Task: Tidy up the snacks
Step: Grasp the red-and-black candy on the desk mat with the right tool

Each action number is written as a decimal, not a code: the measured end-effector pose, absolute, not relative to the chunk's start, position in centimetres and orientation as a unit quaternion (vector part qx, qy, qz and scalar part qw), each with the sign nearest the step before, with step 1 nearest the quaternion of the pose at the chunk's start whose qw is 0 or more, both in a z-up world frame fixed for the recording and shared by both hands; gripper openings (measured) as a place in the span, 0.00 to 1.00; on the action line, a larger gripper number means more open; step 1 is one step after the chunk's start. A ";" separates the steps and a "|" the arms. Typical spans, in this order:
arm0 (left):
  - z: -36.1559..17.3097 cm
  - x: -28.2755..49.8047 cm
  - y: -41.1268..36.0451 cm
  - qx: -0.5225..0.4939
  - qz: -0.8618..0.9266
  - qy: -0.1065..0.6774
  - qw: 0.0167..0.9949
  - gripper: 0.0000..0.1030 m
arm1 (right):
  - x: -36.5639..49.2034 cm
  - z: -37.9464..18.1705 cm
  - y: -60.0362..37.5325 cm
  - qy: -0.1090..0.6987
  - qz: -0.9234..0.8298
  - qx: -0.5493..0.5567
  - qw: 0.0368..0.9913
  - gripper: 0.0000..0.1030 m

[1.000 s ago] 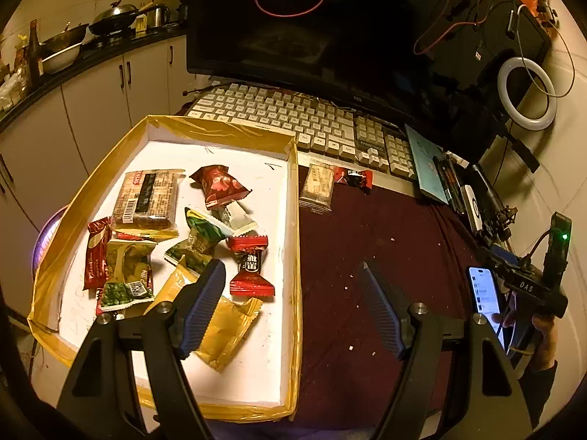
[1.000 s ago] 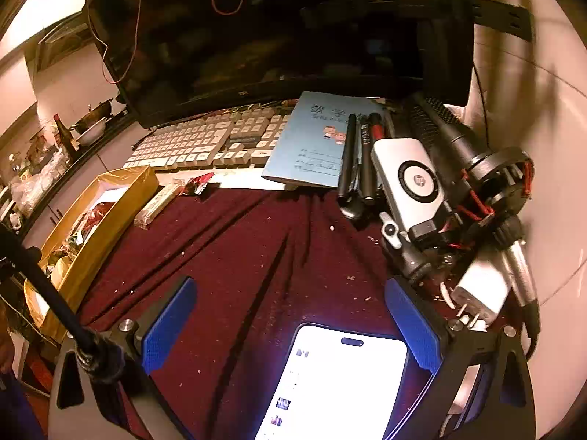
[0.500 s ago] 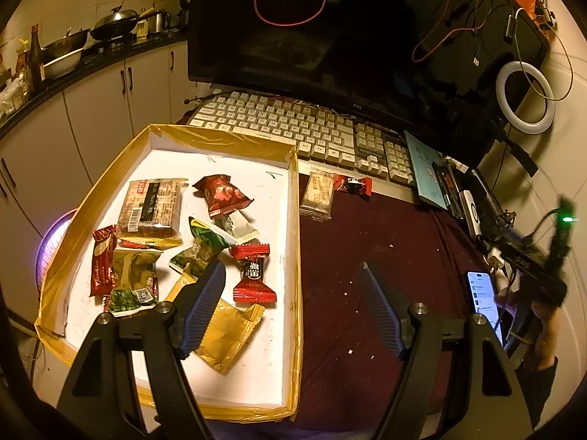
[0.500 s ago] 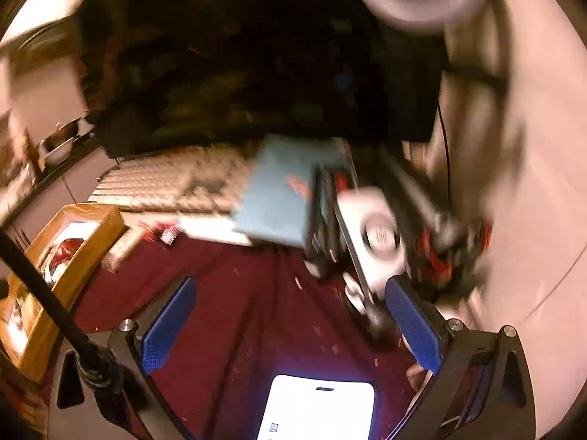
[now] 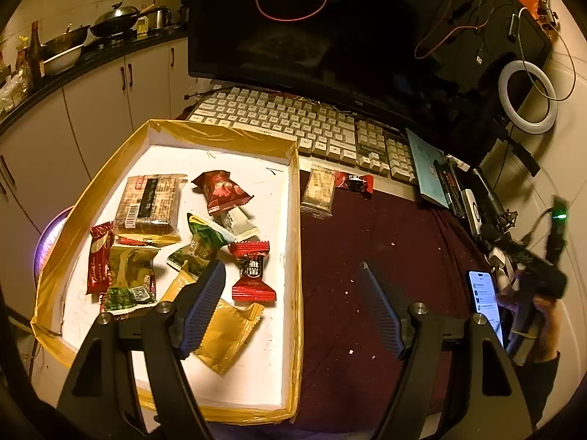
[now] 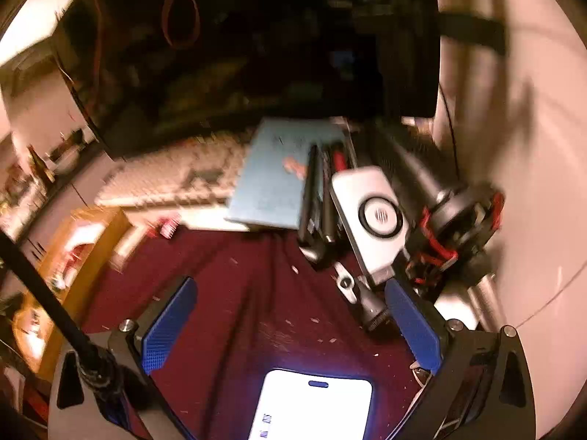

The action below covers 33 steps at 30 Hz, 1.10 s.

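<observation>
- Box (image 5: 293, 256) of snacks lies under and ahead of the left tool (image 5: 290, 311): white floor, yellow taped rim, wrappers scattered inside, a red candy (image 5: 253, 275) just ahead of the tool's left finger.
- Left tool hangs with jaws spread wide and nothing between them, straddling the box's right wall.
- Two stray snacks sit on the maroon tabletop (image 5: 367, 249) beyond the tool, just outside that wall: a tan biscuit pack (image 5: 318, 192) and a small red candy (image 5: 355, 182) touching it.
- Likely step: fetch those strays. Approach the biscuit pack across its narrow sides, low and level, so the wrapper does not slide toward the keyboard (image 5: 301, 124).
- Right tool (image 6: 290, 326), far right, is likewise wide apart and empty, above a lit phone (image 6: 312, 407); its view is blurred.
</observation>
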<state>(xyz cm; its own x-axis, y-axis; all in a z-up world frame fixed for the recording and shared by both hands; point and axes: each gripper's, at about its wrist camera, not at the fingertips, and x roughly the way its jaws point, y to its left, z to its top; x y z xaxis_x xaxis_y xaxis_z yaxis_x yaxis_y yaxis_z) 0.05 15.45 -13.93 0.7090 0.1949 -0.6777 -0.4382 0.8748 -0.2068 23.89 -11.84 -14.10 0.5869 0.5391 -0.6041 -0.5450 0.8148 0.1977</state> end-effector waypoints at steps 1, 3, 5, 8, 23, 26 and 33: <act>-14.0 0.1 15.4 -0.180 0.174 0.339 0.907 0.73 | 23.8 -13.7 -11.8 0.333 0.301 -0.010 0.894 0.99; -14.0 0.2 15.4 -0.179 0.172 0.340 0.907 0.73 | 23.3 -13.1 -11.7 0.331 0.299 -0.013 0.895 0.99; -14.0 0.2 15.2 -0.177 0.171 0.340 0.907 0.73 | 22.1 -12.3 -11.4 0.314 0.318 0.004 0.895 0.99; -14.1 0.3 15.1 -0.178 0.171 0.341 0.907 0.73 | 19.6 -11.5 -9.1 0.289 0.398 0.092 0.866 0.99; -13.6 0.6 16.0 -0.172 0.195 0.345 0.902 0.73 | 23.5 -16.6 3.0 0.369 0.499 0.306 0.722 1.00; -13.4 1.7 16.3 -0.173 0.190 0.349 0.901 0.73 | 25.2 -16.5 2.7 0.397 0.467 0.306 0.728 1.00; -12.8 5.8 17.3 -0.168 0.167 0.365 0.900 0.73 | 26.2 -16.3 6.5 0.427 0.411 0.141 0.793 0.93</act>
